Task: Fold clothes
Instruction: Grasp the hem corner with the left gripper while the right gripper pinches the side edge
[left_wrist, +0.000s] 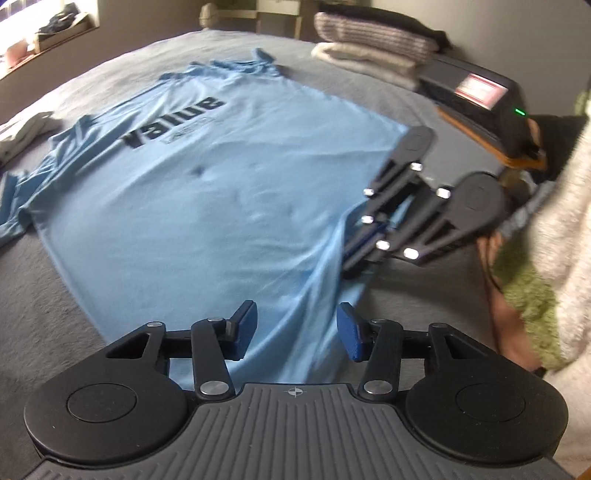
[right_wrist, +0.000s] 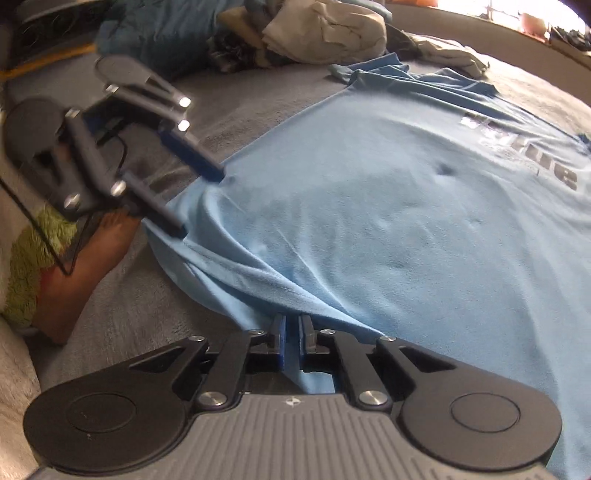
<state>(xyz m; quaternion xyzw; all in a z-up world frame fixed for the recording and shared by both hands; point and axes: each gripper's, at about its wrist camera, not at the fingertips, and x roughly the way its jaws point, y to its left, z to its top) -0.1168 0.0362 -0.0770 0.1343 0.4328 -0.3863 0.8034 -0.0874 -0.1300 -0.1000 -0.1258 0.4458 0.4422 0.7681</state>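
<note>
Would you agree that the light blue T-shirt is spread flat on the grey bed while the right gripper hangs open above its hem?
Not quite: the right gripper is shut on the hem of the light blue T-shirt, as the right wrist view shows. The shirt does lie spread on the grey bed.

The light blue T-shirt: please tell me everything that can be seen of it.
The light blue T-shirt lies spread flat, print side up, on the grey blanket, its bottom hem nearest the cameras. It looks like soft knit fabric, with large dark lettering on the chest and darker blue sleeves. The body has small wrinkles. The right gripper is shut on the hem, which bunches into folds there. The left gripper stands open over the hem's other corner, pads not pressing.
</note>
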